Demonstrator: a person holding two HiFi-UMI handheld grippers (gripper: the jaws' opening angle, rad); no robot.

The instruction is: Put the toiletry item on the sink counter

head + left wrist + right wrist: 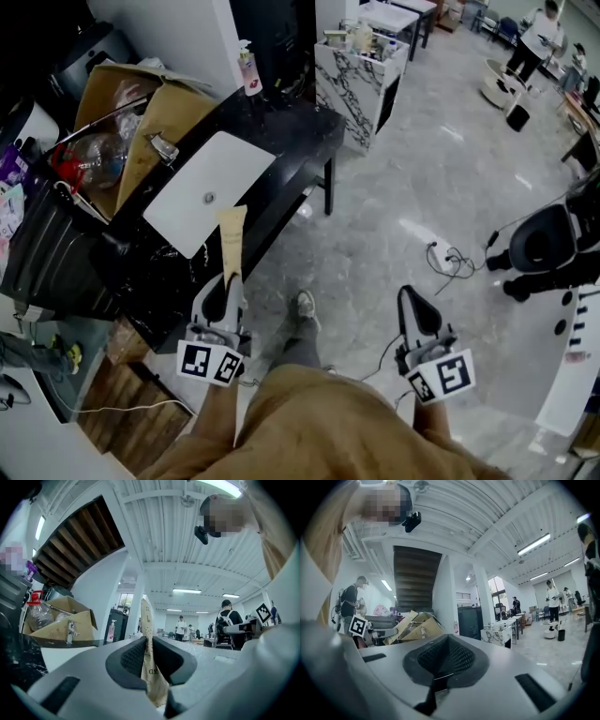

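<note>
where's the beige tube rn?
Head view, left side: the beige tube is clamped upright in the left gripper, its tip pointing at the near edge of the white basin in the black sink counter.

Glossy black counter (286,127), smooth white sink (183,206)

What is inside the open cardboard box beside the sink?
A clear plastic bottle with a red cap shows inside the cardboard box; the flaps cover whatever lies deeper.
</note>
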